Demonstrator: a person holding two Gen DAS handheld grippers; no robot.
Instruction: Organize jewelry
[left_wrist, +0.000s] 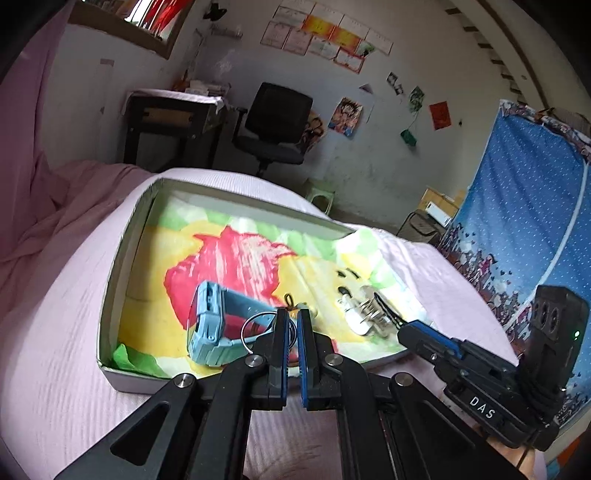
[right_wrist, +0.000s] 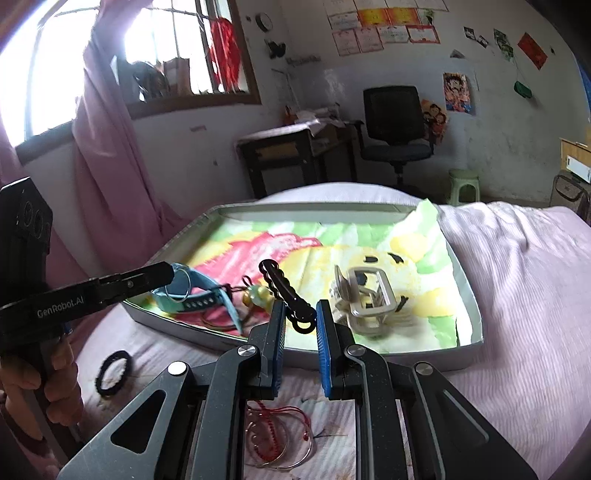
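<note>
One pink bedspread (right_wrist: 517, 280), lined tray (right_wrist: 467, 291), black chair (right_wrist: 393, 118)

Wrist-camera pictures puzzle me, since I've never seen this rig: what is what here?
A person holds a two-finger gripper in each hand, and a camera on each looks along its fingers. One picture is from the left gripper, which pinches a thin metal ring. The other is from the right gripper, closed on a black hair clip. On the pink bed sits a cloth-lined box holding a blue watch and a silver claw clip. A black hair tie lies outside.
</note>
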